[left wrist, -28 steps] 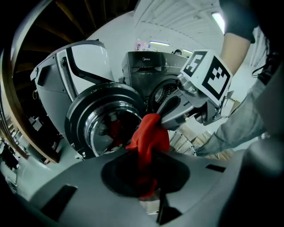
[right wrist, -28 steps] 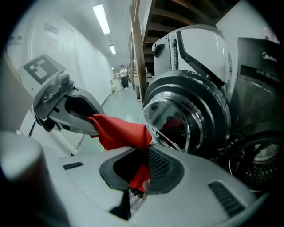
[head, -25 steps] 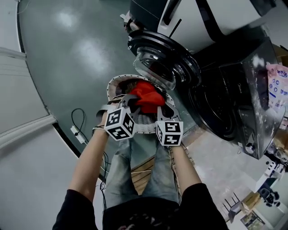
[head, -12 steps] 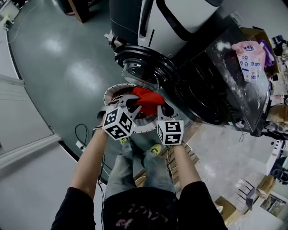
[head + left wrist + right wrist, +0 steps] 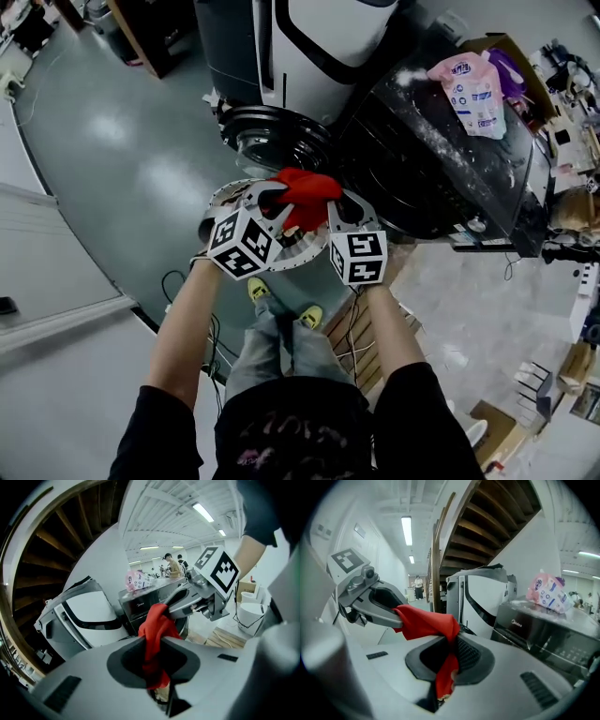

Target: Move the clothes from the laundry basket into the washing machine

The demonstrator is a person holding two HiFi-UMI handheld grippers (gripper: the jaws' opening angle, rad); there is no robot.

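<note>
A red garment hangs bunched between my two grippers, above the round white laundry basket. In the head view my left gripper is shut on its left end and my right gripper is shut on its right end. The left gripper view shows the red garment pinched in my left gripper. In the right gripper view the red garment runs down into my right gripper. The black washing machine stands just beyond, its round glass door swung open.
A pink detergent pouch lies on top of the washing machine. A white appliance stands beside it to the left. Cables trail over the grey floor by my feet. A wooden pallet and a white bucket sit to the right.
Both grippers have risen together with the red garment, lifting it up out of the basket. The head view has swung to show more of the washing machine's top.
</note>
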